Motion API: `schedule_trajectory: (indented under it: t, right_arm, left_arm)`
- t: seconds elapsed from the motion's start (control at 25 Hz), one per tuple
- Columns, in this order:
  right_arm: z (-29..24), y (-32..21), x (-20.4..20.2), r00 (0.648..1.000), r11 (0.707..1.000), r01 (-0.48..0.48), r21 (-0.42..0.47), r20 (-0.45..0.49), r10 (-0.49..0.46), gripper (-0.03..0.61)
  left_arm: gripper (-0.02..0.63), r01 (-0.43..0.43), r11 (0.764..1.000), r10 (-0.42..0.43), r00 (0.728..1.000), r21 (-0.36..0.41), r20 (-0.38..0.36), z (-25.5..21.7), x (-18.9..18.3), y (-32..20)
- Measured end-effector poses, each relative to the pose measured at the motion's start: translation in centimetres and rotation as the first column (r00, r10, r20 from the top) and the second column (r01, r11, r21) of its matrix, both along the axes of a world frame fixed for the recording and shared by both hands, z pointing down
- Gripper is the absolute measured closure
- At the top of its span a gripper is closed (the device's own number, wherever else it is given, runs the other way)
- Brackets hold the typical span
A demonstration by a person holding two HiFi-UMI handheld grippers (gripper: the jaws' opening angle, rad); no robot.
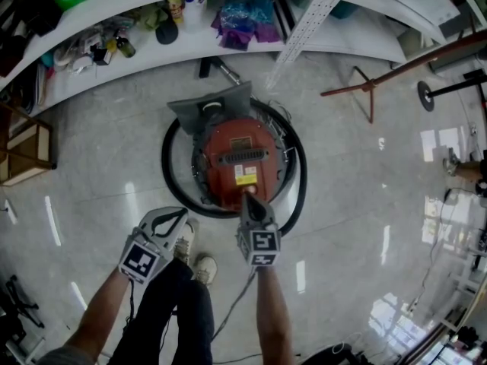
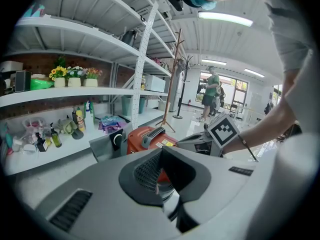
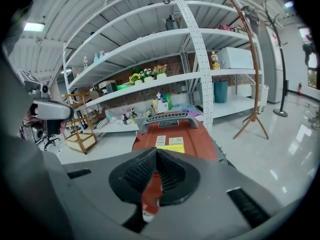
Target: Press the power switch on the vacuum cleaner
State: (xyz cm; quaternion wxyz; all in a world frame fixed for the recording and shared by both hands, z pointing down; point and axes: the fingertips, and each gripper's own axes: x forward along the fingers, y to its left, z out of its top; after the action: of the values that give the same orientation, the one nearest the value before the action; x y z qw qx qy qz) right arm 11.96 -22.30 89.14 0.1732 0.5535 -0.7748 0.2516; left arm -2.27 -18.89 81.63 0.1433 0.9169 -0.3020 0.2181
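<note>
Currently the press looks to be at contact or just short of it, and no view confirms that the switch has been actuated. The right gripper (image 1: 251, 199) has its jaws together and holds nothing. Its tip is down at the near edge of the vacuum cleaner (image 1: 237, 154), whose red body extends directly ahead of it. In the right gripper view, a small pale round part (image 3: 148, 215) sits just below the tip and may be the switch. What remains, in my judgement, is a firm downward push and then release. The left gripper (image 1: 181, 214), to the left of the right one and clear of the vacuum cleaner, also has its jaws together and holds nothing.
</note>
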Motion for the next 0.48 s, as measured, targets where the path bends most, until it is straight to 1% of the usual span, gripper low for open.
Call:
schedule_trajectory:
  t: [0.2, 0.32, 0.48]
  right_arm:
    - [0.64, -0.04, -0.28, 1.0, 1.0, 0.009, -0.007, -0.011, -0.009, 0.566]
    - [0.92, 0.09, -0.27, 1.0, 1.0, 0.011, -0.021, -0.017, -0.011, 0.566]
    - [1.02, -0.1, -0.2, 1.0, 1.0, 0.002, -0.016, -0.012, -0.002, 0.566]
  left_arm:
    - [0.604, -0.003, 1.0, 0.003, 1.0, -0.001, 0.009, 0.31, -0.29, 0.15]
    - [0.604, 0.006, 1.0, -0.006, 1.0, -0.008, -0.002, 0.3, -0.35, 0.24]
    - [0.604, 0.014, 1.0, -0.014, 1.0, -0.011, -0.004, 0.54, -0.67, 0.17]
